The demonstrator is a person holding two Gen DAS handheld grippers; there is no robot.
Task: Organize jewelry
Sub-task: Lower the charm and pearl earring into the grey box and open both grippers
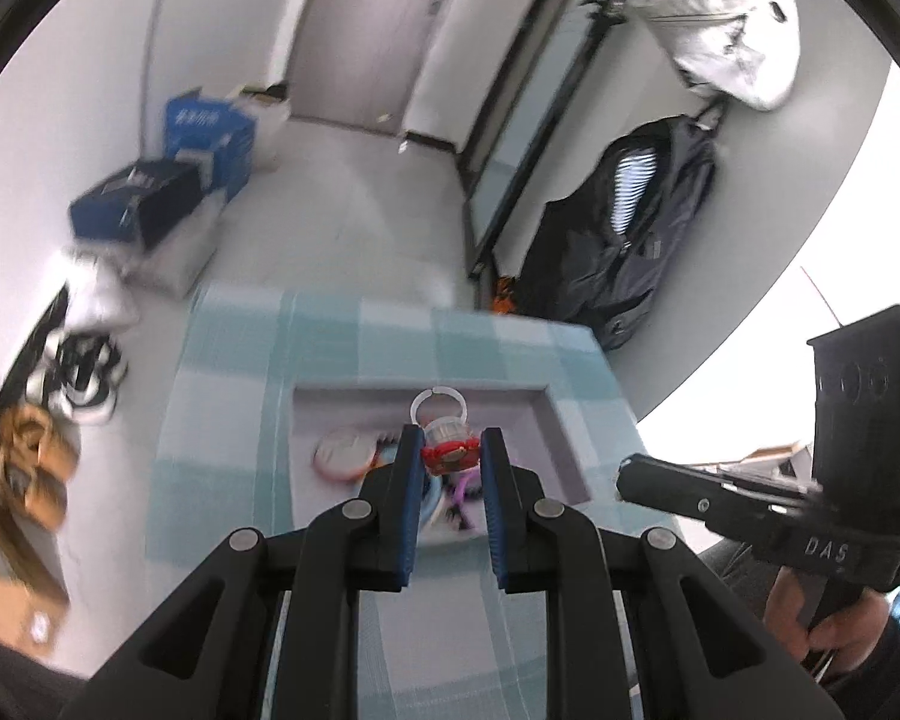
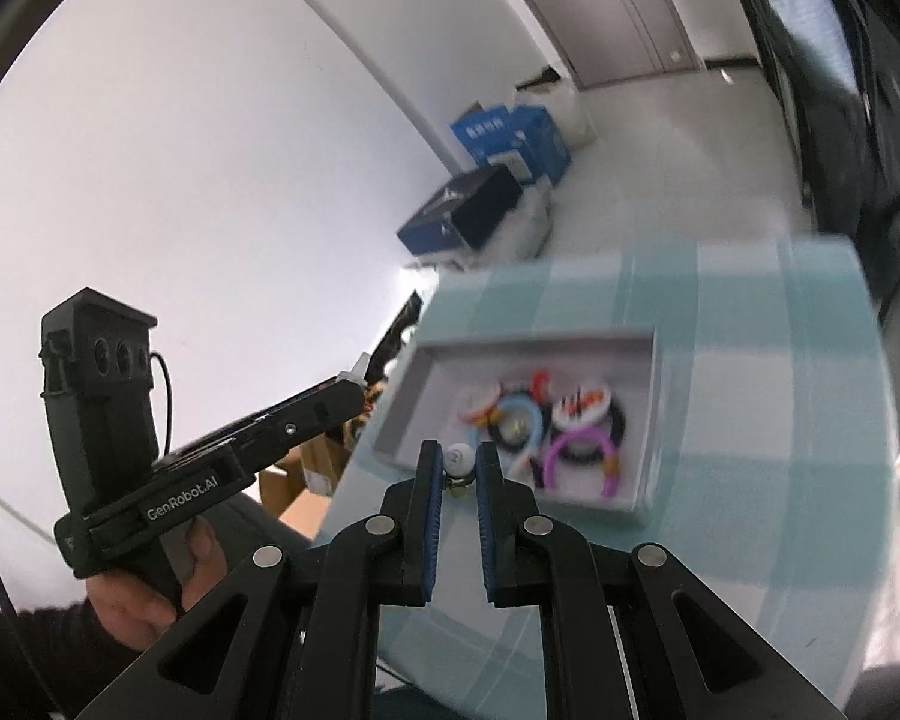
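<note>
My left gripper [image 1: 451,438] is shut on a ring with a red top and a clear plastic band [image 1: 444,450], held above the grey tray [image 1: 546,420]. Pinched in my shut right gripper [image 2: 457,450] is a small ring with a white top [image 2: 458,459], over the tray's near-left corner [image 2: 390,444]. In the tray lie several bracelets, among them a purple one [image 2: 576,444], a light blue one [image 2: 519,414] and a white disc with red marks [image 2: 585,402]. The right gripper [image 1: 627,474] also shows at the right of the left wrist view, and the left gripper [image 2: 354,387] at the left of the right wrist view.
The tray sits on a table with a teal and white checked cloth [image 2: 780,420]. On the floor beyond stand blue boxes [image 1: 207,132]; shoes [image 1: 84,378] and a cardboard box [image 1: 24,468] lie to the left. A dark jacket [image 1: 624,228] and a white bag [image 1: 732,42] hang at the right.
</note>
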